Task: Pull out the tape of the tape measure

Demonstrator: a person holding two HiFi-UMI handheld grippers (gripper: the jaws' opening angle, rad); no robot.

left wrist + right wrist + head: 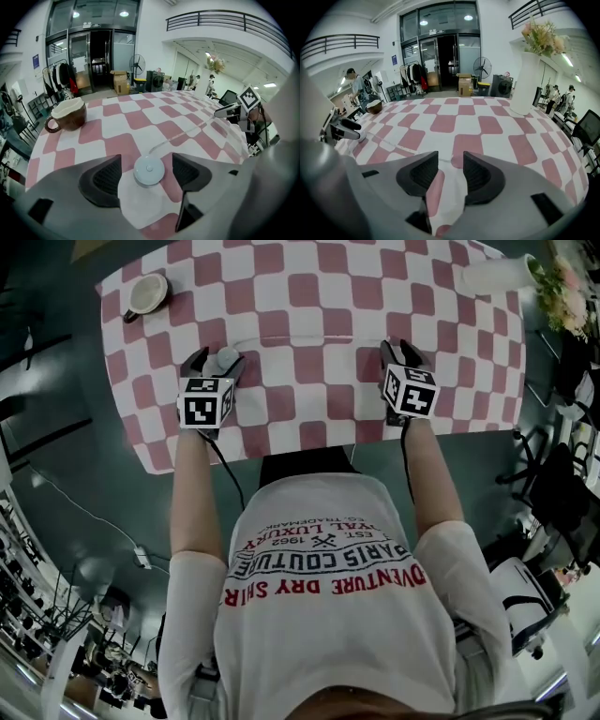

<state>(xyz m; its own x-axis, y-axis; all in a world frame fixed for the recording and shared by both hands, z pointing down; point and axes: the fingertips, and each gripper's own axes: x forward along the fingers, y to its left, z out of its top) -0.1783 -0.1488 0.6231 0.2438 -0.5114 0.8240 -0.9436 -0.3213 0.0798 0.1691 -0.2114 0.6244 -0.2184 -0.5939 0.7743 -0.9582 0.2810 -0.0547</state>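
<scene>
So my left gripper [146, 160] is sitting with its jaws spread wide, and the round white tape measure [149, 171] is lying flat on the cloth right between them, pads not pressing on it. The thin white tape [187, 134] is running out of it across the table toward my right gripper [450, 159], which is also hanging with its jaws parted, nothing between them but cloth. Everything's resting on a pink-and-white checked tablecloth [309, 296] that's draping over the near edge. Further out, a brown mug [68, 115] is standing at the far left corner and a tall white vase [525, 84] with flowers is standing at the far right. Beyond the table, the room's looking like a big bright hall: glass doors [440, 51], a standing fan [482, 68], cardboard boxes [465, 86], a balcony railing [225, 21] overhead.
</scene>
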